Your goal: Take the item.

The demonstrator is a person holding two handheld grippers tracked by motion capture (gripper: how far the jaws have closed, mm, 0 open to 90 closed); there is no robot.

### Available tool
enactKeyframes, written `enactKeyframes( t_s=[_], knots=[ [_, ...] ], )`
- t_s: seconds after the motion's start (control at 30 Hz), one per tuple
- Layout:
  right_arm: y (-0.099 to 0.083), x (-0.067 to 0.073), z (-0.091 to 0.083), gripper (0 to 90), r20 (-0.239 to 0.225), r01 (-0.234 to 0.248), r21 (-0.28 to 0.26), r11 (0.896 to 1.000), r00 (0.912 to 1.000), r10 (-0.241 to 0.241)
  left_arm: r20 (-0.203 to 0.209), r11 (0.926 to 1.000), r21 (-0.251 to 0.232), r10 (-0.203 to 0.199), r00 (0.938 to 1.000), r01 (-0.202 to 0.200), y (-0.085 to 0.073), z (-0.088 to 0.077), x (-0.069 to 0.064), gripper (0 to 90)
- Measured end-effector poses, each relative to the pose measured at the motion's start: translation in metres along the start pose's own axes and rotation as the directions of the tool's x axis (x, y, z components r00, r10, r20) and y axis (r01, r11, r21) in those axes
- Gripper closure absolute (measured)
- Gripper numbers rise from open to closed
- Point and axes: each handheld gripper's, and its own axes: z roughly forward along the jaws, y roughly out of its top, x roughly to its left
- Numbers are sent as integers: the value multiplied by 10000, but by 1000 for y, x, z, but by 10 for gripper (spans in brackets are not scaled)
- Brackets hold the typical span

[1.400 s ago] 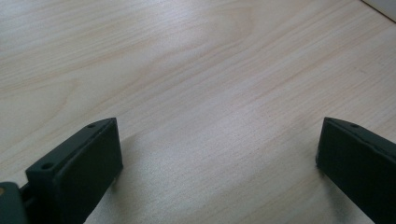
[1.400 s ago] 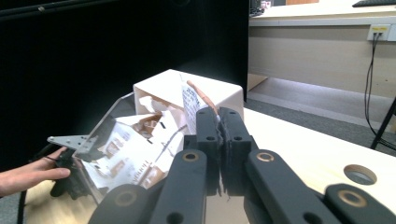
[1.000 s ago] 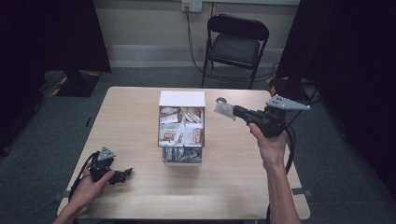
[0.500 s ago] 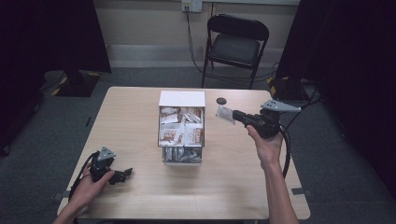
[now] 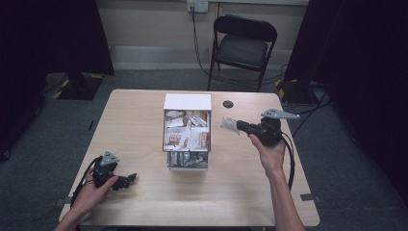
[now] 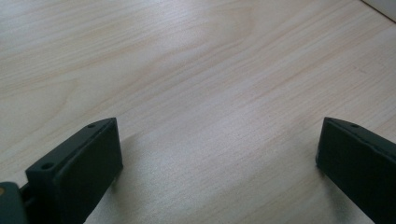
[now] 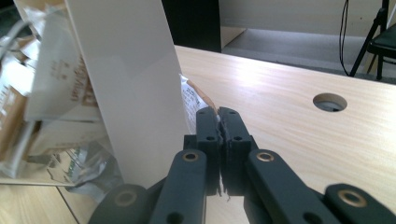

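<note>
Packets (image 5: pixel 186 132) fill a white box (image 5: pixel 187 102) that stands near the middle of a pale wooden table (image 5: pixel 144 120) — the box is open on top, its white far wall upright, and the packets lie in it in loose, overlapping layers, brown and white toward the far end and silvery at the near end. One more packet (image 5: pixel 229 125), small and pale, is held above the table just to the right of the box, apart from the rest. The right gripper (image 5: pixel 239 127) has it: in the right gripper view the two black jaws stand pressed together on the edge of the packet (image 7: pixel 192 99), whose printed face sticks out beyond them next to the white side wall of the box (image 7: pixel 135 88). The person's right hand (image 5: pixel 269 149) grips the tool from below, with the forearm coming in from the bottom of the high view and a black cable looping beside the wrist.

The left gripper (image 5: pixel 129 179) rests low over the near left part of the table, well apart from the box, held in the left hand (image 5: pixel 94 190). In the left gripper view its jaws stand wide apart with bare wood grain between them.

A round hole (image 5: pixel 228 104) sits in the tabletop beyond the held packet — also seen in the right gripper view (image 7: pixel 329 102). A dark folding chair (image 5: pixel 243 45) stands on the grey floor behind the table.
</note>
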Motion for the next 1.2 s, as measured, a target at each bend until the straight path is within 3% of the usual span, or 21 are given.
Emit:
enactKeyframes(
  t_s=[0.6, 0.87, 1.2],
  knots=[
    [-25, -14, 18, 878, 200, -292, 747, 9968, 9994, 277, -12, 10000, 25, 44, 10000, -44, 0, 0, 0, 0],
    [-44, -22, 35, 878, 329, -443, 1483, 9879, 9987, 399, 10, 10000, 21, 13, 10000, -13, 0, 0, 0, 0],
    [-55, -25, 49, 878, 436, -506, 2003, 9784, 9981, 427, 15, 10000, 20, 16, 10000, -16, 0, 0, 0, 0]
  ],
)
